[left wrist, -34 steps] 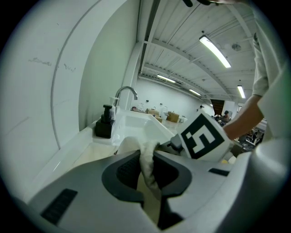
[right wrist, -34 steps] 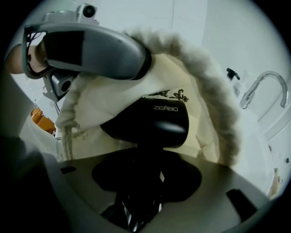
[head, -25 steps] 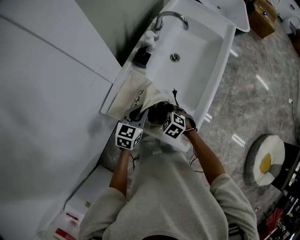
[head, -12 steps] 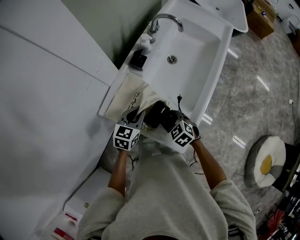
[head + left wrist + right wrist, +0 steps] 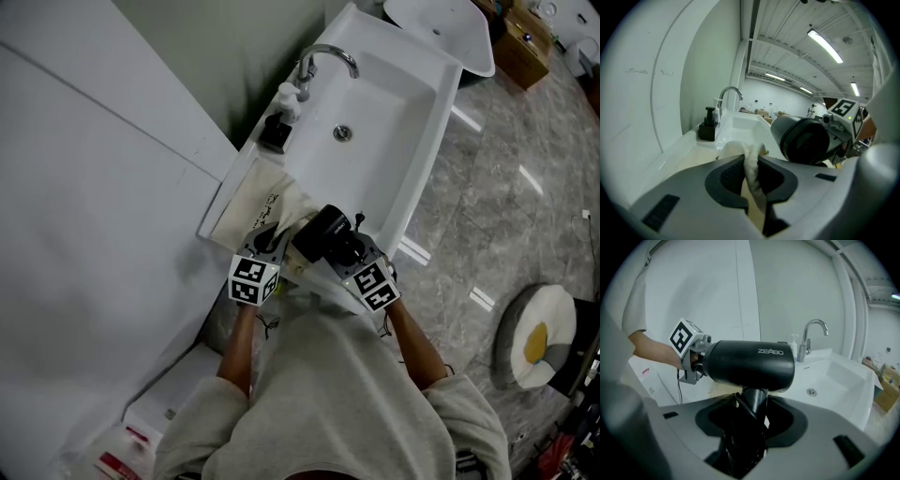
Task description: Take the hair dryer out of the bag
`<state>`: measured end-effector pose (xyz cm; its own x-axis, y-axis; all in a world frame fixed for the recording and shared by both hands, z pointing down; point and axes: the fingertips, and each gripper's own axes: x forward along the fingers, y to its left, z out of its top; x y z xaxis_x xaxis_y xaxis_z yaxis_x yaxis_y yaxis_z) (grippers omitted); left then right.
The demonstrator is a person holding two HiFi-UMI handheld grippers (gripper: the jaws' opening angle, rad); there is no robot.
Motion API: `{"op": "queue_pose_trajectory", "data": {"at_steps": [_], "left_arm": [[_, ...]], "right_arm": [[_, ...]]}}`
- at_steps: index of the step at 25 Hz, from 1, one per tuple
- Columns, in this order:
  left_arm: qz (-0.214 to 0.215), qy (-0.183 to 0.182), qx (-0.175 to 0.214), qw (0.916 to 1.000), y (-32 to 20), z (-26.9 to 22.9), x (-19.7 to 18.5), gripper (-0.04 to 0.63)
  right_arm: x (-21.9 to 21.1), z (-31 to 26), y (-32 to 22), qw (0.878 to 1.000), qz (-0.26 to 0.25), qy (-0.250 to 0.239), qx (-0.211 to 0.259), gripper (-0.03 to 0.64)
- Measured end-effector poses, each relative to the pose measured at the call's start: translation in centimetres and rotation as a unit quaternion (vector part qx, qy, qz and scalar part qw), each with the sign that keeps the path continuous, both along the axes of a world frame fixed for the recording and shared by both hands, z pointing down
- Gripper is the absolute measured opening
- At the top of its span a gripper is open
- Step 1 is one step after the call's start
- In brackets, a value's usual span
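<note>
A black hair dryer point(image 5: 750, 364) stands upright in my right gripper point(image 5: 751, 411), whose jaws are shut on its handle and cord. In the head view the hair dryer point(image 5: 323, 234) hangs clear above the cream cloth bag point(image 5: 258, 202), which lies on the sink counter's left ledge. My left gripper point(image 5: 751, 176) is shut on a bunched fold of the bag point(image 5: 752, 161) at its mouth. From the left gripper view the dryer's round barrel point(image 5: 806, 139) shows to the right. In the head view the left gripper point(image 5: 267, 246) sits beside the right gripper point(image 5: 349, 251).
A white sink basin point(image 5: 375, 122) with a chrome faucet point(image 5: 323, 58) lies ahead. A black soap dispenser point(image 5: 276, 133) stands on the ledge beyond the bag. A white wall panel point(image 5: 103, 187) runs along the left. Grey tiled floor point(image 5: 506, 187) lies to the right.
My right gripper has risen and rolled, lifting the hair dryer out of the bag's mouth into full view. My left gripper has stayed put on the bag.
</note>
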<state>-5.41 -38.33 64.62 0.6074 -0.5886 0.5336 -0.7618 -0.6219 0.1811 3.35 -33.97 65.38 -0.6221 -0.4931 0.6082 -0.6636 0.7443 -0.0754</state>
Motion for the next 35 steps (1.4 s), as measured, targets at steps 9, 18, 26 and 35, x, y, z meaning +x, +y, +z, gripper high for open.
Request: {"op": "queue_pose_trajectory", "data": {"at_steps": [9, 18, 26, 35], "left_arm": [[-0.003, -0.009, 0.007, 0.9999, 0.3, -0.4, 0.1, 0.046], [0.015, 0.007, 0.008, 0.9998, 1.3, -0.5, 0.9, 0.110], [0.012, 0.026, 0.057, 0.9980, 0.8, -4.7, 1.2, 0.183], [-0.036, 0.051, 0.151, 0.9865, -3.7, -13.4, -1.8, 0.029]], "right_arm": [[0.7, -6.0, -1.7, 0.996, 0.043, -0.056, 0.059, 0.196], [2.2, -11.4, -4.2, 0.983, 0.092, -0.098, 0.122, 0.196], [3.3, -15.4, -5.7, 0.972, 0.114, -0.123, 0.165, 0.196], [4.5, -19.5, -7.8, 0.959, 0.131, -0.140, 0.208, 0.196]]}}
